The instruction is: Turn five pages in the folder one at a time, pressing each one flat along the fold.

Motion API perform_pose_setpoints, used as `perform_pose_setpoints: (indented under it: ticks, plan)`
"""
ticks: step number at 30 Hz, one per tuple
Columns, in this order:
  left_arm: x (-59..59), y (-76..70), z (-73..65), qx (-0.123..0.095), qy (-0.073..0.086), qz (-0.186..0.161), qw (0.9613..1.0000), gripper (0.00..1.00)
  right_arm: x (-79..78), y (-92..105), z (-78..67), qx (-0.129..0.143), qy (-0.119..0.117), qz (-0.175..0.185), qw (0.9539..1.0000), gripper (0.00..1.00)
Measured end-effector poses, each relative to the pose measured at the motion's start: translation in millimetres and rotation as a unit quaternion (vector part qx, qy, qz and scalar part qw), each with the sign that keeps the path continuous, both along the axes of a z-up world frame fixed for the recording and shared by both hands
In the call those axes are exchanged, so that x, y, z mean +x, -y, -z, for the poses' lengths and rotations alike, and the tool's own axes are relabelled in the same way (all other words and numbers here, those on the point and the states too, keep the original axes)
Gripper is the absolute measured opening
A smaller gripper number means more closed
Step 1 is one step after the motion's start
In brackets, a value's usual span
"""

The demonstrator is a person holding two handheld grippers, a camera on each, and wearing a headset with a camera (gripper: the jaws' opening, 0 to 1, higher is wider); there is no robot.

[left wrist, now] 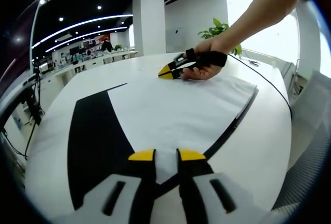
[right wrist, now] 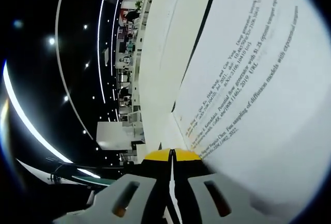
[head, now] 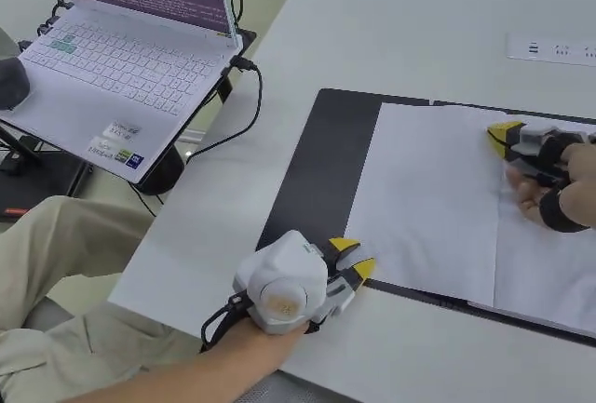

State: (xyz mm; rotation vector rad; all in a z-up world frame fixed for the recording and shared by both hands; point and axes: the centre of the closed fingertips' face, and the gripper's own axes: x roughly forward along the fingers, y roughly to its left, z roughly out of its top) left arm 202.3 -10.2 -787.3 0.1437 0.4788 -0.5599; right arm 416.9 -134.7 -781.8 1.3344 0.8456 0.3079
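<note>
Slightly spread, the left tongs [head: 352,259] seem to steady the folder's [head: 317,170] 6 o'clock edge while the right tongs [head: 507,136], pressed together, flatten the page [head: 428,198].

Tabletop [head: 419,31] bare across upper centre of head view: wide free passage above folder [head: 321,161]. Laptop [head: 130,40] blocks upper left, off tabletop's left edge. Its cable [head: 250,110] crosses that edge near folder's upper-left corner. Socket strip [head: 551,49] at upper right, well apart from folder. Right hand-held gripper [head: 504,136] and hand [head: 559,194] lie on page [head: 428,198], blocking its right part. Left hand-held gripper [head: 355,260] sits at folder's lower edge. Bare tabletop strip runs lower right.
</note>
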Motion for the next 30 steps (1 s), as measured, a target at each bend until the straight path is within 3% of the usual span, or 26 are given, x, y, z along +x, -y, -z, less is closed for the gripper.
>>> perform_pose_setpoints:
  ticks: [6,12,21,30]
  plan:
    - [-0.4,0.2,0.1,0.001,-0.001,0.001,1.0000,0.14,-21.5,2.5,-3.5,0.018,-0.005,0.001,0.9998,0.00]
    - [-0.8,0.8,-0.6,0.004,-0.006,0.001,1.0000,0.14,-39.9,0.7,-2.5,0.022,-0.007,-0.021,0.9995,0.00]
    - [-1.1,1.5,-0.7,0.010,-0.010,0.003,0.9999,0.14,-62.6,8.2,-0.8,0.036,-0.014,-0.018,0.9991,0.00]
    - [-0.3,0.7,0.7,0.014,-0.012,0.005,0.9998,0.14,-97.0,4.1,-5.5,0.041,-0.019,-0.043,0.9980,0.00]
